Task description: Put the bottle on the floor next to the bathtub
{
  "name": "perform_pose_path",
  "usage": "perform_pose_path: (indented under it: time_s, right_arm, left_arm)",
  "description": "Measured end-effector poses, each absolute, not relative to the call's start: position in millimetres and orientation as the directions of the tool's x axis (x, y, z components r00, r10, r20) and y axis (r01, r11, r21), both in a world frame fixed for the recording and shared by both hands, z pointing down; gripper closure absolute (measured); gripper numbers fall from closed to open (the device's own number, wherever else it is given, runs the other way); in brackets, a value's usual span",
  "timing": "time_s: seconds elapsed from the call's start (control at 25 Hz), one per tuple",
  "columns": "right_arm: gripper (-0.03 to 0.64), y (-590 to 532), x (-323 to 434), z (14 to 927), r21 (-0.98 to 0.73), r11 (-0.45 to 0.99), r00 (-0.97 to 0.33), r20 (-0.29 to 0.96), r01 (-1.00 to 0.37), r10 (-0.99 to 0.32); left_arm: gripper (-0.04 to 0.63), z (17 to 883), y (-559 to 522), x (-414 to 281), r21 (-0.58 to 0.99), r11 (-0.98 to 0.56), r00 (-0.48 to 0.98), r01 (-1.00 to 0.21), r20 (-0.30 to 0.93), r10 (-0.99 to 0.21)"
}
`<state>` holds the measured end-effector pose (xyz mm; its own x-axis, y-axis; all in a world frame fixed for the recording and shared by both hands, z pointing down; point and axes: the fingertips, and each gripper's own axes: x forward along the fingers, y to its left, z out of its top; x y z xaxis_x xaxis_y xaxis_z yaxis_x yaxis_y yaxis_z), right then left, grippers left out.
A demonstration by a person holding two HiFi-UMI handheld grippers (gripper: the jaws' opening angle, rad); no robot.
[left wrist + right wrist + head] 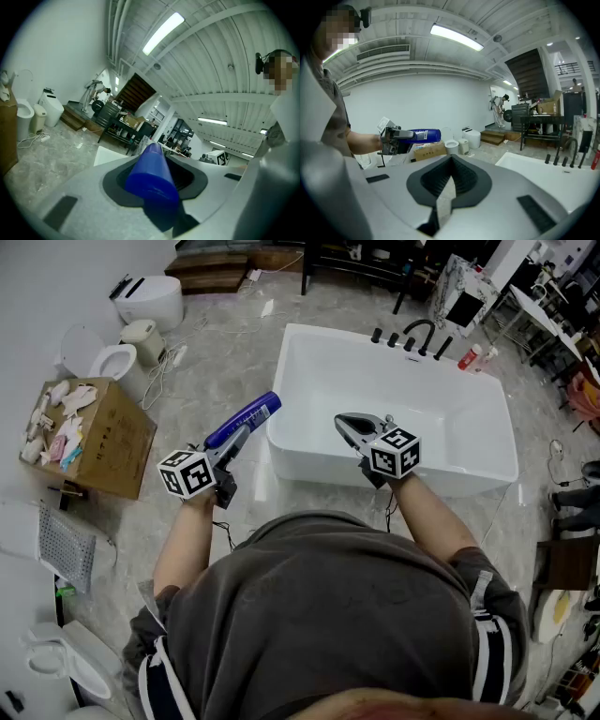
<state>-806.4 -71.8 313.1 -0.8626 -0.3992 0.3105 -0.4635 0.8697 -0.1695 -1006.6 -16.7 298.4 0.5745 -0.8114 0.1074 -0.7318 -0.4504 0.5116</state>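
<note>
A blue bottle (246, 418) with a printed label points forward and up, held in the air over the marble floor just left of the white bathtub (490, 461). My left gripper (234, 440) is shut on its lower part. In the left gripper view the bottle (151, 177) fills the gap between the jaws, with a corner of the tub (106, 156) behind it. My right gripper (347, 422) hovers over the tub's near rim, its jaws together and nothing in them. The right gripper view shows its tips (451, 159) meeting and the bottle (421, 135) at the left.
A cardboard box (105, 442) of items stands on the floor at left, with toilets (105, 358) and a white bin (153, 298) behind it. Black taps (418, 334) and a red bottle (472, 358) sit on the tub's far rim. Cables lie on the floor.
</note>
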Motion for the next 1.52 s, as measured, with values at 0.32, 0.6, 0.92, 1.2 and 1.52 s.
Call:
perform_pose_path:
  time_s: [0.32,0.6,0.92,1.2,1.52]
  right_arm:
    - [0.626,-75.4,-806.0,316.5,-0.174,0.87,-0.862,0.317,-0.462,-0.395]
    - [0.624,-74.5,-811.5,325.7,-0.2,0.864,-0.862,0.327,-0.463,-0.387]
    - [0.624,-89.3,-827.5,339.2,-0.251,0.803,-0.828,0.33,-0.54,-0.453]
    - [0.624,-88.7,-797.6,352.5,-0.302,0.761,-0.813,0.325,-0.574,-0.484]
    - [0.624,-99.2,-573.3,393.8,-0.292,0.782,-0.832,0.264,-0.551,-0.487]
  left_arm:
    - [0.461,303.0,-19.6,-1006.3,0.52,-0.446,0.575,-0.728,0.11,-0.811]
    - [0.461,308.8,-23.4,-1011.7,0.551,-0.444,0.577,-0.707,0.088,-0.812]
    - [0.461,314.6,-50.9,-1039.4,0.546,-0.509,0.647,-0.666,0.083,-0.758]
    - [0.46,317.9,-75.5,-1009.6,0.504,-0.563,0.702,-0.655,0.129,-0.701]
    - [0.46,355.2,-92.3,-782.4,0.478,-0.577,0.712,-0.662,0.161,-0.684]
